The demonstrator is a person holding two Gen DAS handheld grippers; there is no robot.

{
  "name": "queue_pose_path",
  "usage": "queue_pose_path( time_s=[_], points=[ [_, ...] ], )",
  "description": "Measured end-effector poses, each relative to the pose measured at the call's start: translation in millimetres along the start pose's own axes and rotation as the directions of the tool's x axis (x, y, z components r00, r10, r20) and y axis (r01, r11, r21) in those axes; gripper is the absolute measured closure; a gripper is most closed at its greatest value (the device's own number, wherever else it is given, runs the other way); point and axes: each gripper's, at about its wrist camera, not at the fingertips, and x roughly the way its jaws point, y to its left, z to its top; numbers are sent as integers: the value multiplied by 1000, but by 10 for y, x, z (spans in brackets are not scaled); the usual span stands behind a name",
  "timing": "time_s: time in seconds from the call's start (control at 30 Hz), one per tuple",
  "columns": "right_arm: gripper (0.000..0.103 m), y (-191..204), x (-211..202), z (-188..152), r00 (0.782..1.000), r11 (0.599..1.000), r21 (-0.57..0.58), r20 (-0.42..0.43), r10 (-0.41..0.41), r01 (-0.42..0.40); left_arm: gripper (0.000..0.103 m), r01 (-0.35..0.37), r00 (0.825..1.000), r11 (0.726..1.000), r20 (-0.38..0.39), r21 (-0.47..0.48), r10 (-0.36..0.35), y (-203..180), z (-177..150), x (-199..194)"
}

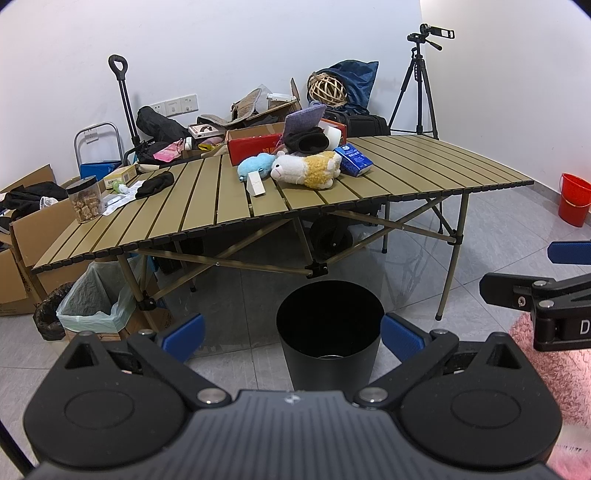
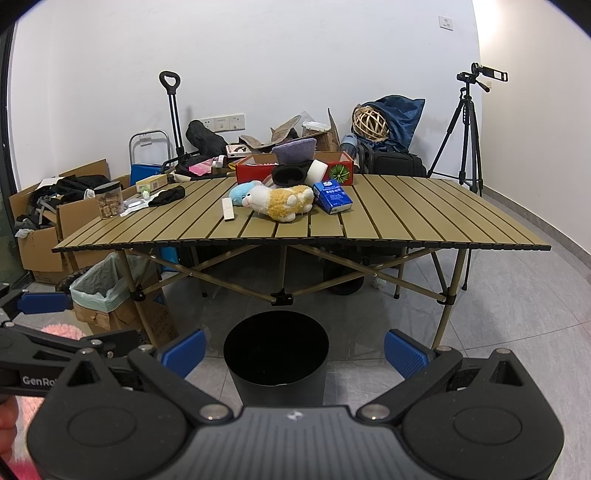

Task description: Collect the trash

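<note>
both your left gripper and right gripper are spread wide, holding nothing. the black bin stands at 6 o'clock, under the table. reach carelessly and you might knock it over.

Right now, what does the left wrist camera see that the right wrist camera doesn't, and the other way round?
Only the left view shows the red bucket on the floor and a broad patch of pink rug. Only the right view shows a lone wall switch high up and a dark door frame at the left edge. Both show the table, the black bin, the plush toys, the tripod, and open, empty grippers: left, right.
</note>
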Motion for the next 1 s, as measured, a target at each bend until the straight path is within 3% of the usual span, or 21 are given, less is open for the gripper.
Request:
queue_pose_path(
  time_s=[0.67, 1.0],
  points=[
    [0, -15, 158, 59, 1000, 1000, 4, -1, 3, -3, 0, -25, 999, 1000, 24, 3, 25, 35, 115, 193],
    [0, -34, 461, 195, 1000, 1000, 12, -13, 5, -5, 0, -25, 1000, 1000, 11, -15, 25, 111, 185, 388]
  ],
)
